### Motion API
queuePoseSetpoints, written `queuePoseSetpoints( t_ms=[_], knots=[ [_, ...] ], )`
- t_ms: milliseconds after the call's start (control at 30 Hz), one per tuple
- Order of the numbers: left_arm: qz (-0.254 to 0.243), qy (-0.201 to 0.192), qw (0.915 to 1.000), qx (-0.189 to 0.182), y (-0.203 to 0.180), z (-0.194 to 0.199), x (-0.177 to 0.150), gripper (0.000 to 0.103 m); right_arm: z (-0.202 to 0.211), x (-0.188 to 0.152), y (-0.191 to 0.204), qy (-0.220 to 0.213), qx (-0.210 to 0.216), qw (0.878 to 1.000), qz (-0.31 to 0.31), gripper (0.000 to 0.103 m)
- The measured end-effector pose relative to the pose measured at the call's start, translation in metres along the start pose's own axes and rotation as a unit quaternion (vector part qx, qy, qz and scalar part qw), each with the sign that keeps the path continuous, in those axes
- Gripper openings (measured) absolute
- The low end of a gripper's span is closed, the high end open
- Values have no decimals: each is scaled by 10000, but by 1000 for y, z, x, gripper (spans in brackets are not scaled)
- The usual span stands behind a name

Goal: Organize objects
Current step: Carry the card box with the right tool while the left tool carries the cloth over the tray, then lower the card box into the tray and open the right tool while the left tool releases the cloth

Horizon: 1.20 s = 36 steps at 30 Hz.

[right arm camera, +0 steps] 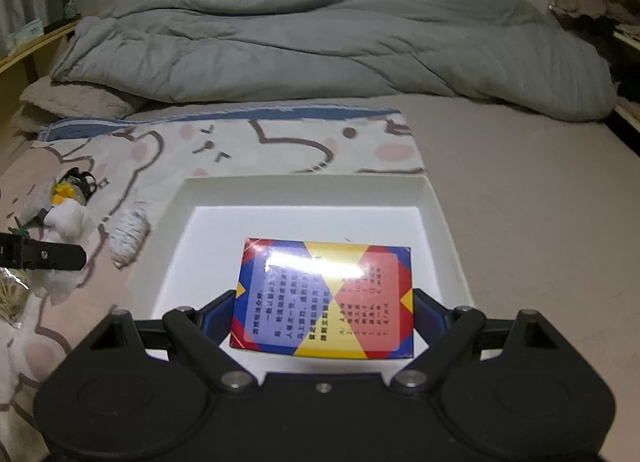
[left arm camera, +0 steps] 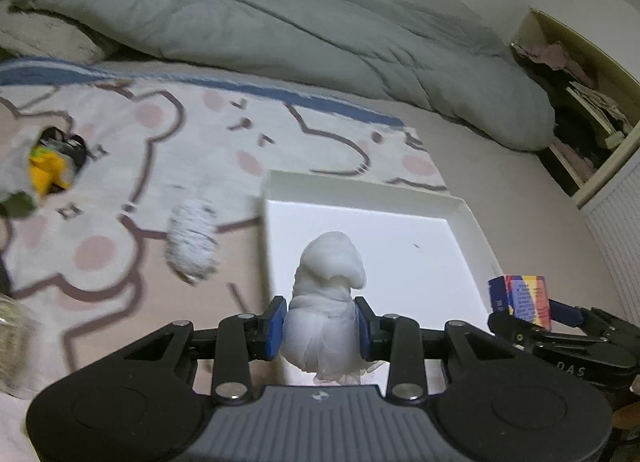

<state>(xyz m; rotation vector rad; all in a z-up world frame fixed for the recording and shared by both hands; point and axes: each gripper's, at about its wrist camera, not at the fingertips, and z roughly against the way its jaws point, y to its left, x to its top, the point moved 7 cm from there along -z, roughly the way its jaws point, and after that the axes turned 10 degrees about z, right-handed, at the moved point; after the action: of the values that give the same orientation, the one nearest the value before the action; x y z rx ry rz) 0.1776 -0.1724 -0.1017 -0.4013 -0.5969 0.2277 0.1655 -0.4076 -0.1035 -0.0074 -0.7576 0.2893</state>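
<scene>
Clamped between the left gripper's (left arm camera: 320,326) blue pads, a white cloth bundle (left arm camera: 326,302) hangs over the white tray's (left arm camera: 276,198) near edge. Beside it, the right gripper (right arm camera: 324,318) grips a colourful card box (right arm camera: 324,298) above the tray, which rests on a cartoon-print blanket (left arm camera: 140,150); a striped roll (left arm camera: 192,242) lies left.

Your bed (right arm camera: 500,190): grey duvet (right arm camera: 320,50) bunched at back, bear-print blanket (right arm camera: 248,150) spread, white tray (right arm camera: 436,198) partly overlapping blanket edge.

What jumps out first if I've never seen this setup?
Two hand-held grippers hover over a white tray on a bed. The right gripper clamps a bright box of red, blue and yellow; the left gripper squeezes a white cloth bundle. Behind lies a rumpled grey duvet.
</scene>
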Motion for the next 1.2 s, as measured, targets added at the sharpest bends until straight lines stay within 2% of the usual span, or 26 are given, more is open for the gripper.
queuePoseSetpoints(
  t_ms=[167,533,667,933,1033,1200],
  knots=[
    [5,223,9997,-131,-23,-25,-16,37,-13,-17,-20,167,61,9998,-60,90],
    [87,628,9977,-233,-51,-68,-44,37,-46,-48,-37,700,284,9971,13,90],
    [140,756,9967,-252,-57,-79,-50,37,-50,-59,-41,930,152,9954,143,90],
    [119,876,9956,-304,-75,-91,-57,37,-51,-61,-52,897,52,9960,12,90],
    [88,899,9955,-281,-80,-94,-59,37,-47,-58,-50,921,17,9957,107,93],
    [158,1048,9940,-284,-85,-103,-66,37,-37,-56,-51,1009,-20,9948,159,92]
  ],
)
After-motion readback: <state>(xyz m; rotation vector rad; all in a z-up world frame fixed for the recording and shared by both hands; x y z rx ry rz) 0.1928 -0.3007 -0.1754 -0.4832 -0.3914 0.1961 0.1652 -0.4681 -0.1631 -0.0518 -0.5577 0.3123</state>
